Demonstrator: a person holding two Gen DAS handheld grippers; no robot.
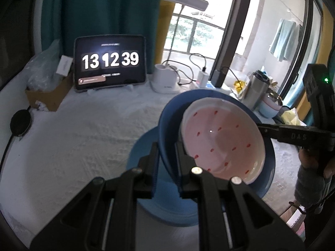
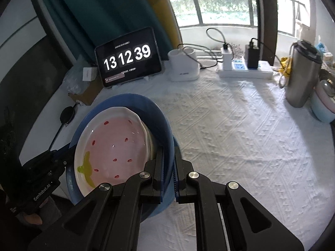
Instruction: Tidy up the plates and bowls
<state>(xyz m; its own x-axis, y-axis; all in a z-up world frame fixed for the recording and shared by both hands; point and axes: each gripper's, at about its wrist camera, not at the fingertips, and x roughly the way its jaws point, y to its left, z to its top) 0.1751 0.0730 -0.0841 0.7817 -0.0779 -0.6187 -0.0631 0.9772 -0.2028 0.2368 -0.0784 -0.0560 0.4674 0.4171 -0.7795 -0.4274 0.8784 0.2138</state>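
Observation:
A blue bowl (image 1: 167, 125) holds a pink strawberry-patterned bowl (image 1: 222, 140) with a white rim inside it. Both are held tilted above a light blue plate (image 1: 144, 146) on the white tablecloth. My left gripper (image 1: 167, 154) is shut on the blue bowl's rim at its near left side. My right gripper (image 2: 168, 163) is shut on the blue bowl's (image 2: 159, 115) rim on the opposite side, and shows in the left wrist view (image 1: 261, 128) at the right. In the right wrist view the pink bowl (image 2: 113, 146) shows a green leaf mark.
A tablet clock (image 1: 110, 61), a cardboard box (image 1: 48, 96) and a white lamp base (image 1: 166, 79) stand at the table's back. A steel flask (image 2: 301, 73), a power strip (image 2: 245, 71) and a pastel container (image 2: 324, 104) stand at the right. A black round disc (image 1: 21, 123) lies left.

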